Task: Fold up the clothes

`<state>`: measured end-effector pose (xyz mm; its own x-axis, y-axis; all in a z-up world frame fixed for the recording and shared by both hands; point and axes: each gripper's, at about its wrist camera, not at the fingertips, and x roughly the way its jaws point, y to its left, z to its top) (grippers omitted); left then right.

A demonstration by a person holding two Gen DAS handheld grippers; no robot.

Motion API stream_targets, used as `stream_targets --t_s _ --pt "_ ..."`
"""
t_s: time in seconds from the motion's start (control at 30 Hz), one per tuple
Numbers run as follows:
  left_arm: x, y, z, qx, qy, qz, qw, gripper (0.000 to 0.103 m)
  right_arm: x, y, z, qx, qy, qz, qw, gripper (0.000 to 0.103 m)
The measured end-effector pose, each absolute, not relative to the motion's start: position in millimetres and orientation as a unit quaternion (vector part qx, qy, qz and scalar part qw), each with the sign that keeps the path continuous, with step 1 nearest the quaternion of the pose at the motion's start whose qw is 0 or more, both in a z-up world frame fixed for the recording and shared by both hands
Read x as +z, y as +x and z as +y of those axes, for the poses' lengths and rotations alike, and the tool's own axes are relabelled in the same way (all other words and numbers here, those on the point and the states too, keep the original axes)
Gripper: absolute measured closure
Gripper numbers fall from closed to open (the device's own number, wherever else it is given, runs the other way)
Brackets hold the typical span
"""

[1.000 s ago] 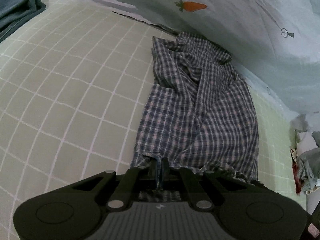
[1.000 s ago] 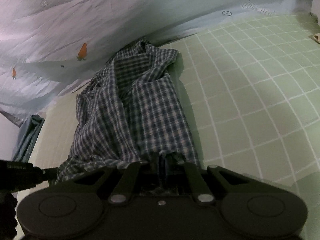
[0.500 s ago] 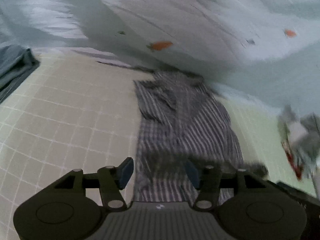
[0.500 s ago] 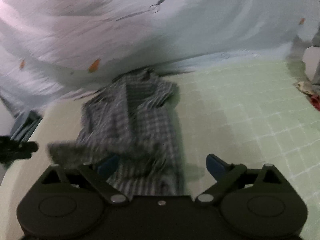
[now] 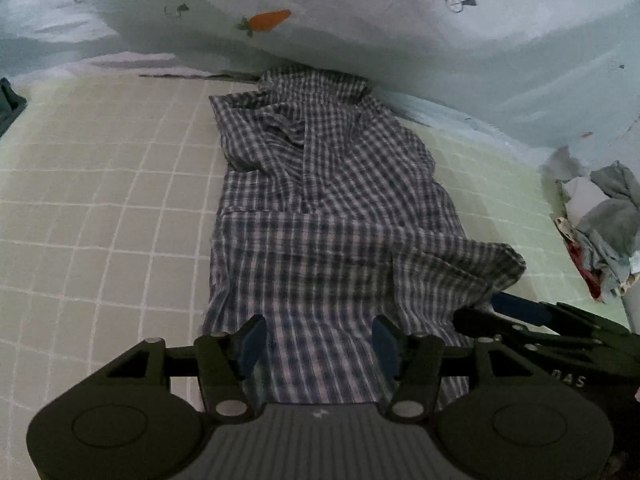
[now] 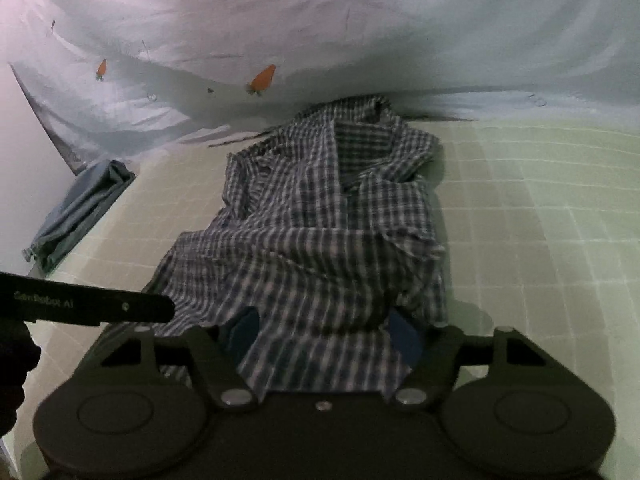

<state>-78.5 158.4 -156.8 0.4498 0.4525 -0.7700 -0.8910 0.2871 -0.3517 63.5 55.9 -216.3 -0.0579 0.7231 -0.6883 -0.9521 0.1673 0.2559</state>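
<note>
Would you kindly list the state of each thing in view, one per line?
Plaid shirt: lying lengthwise on the bed, folded narrow, rumpled, released.
Left claw: open, above the shirt's near hem.
Right claw: closing, pads not pressing the cloth.
Grey garment: folded, at the bed's edge.
Clothes pile: unfolded heap.

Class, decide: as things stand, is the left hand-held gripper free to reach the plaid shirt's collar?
Probably yes: the left hand-held gripper is open, and only flat plaid shirt lies before the collar.
</note>
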Motion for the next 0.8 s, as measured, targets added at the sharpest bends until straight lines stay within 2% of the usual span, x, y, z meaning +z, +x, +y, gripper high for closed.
stream_targets --t_s 0.17,0.27,0.47,0.8 --pt "-172.2 -73.4 185.9 0.452 -0.404 0.294 0.739 0.043 -234.6 78.9 93.4 0.614 -0.169 0.386 0.668 0.03" --pt "-176.6 -78.3 200.6 0.467 -0.408 0.291 0.728 0.041 -237.5 89.9 112.9 0.598 -0.168 0.377 0.687 0.016" --pt "-175.3 -100.9 215.7 0.506 -0.415 0.277 0.704 0.032 -233.9 113.4 118.0 0.554 -0.144 0.37 0.732 0.005" --pt "-181.5 -141.7 161.2 0.481 -0.481 0.276 0.679 0.031 -247.3 98.4 23.1 0.521 -0.111 0.473 0.702 0.002"
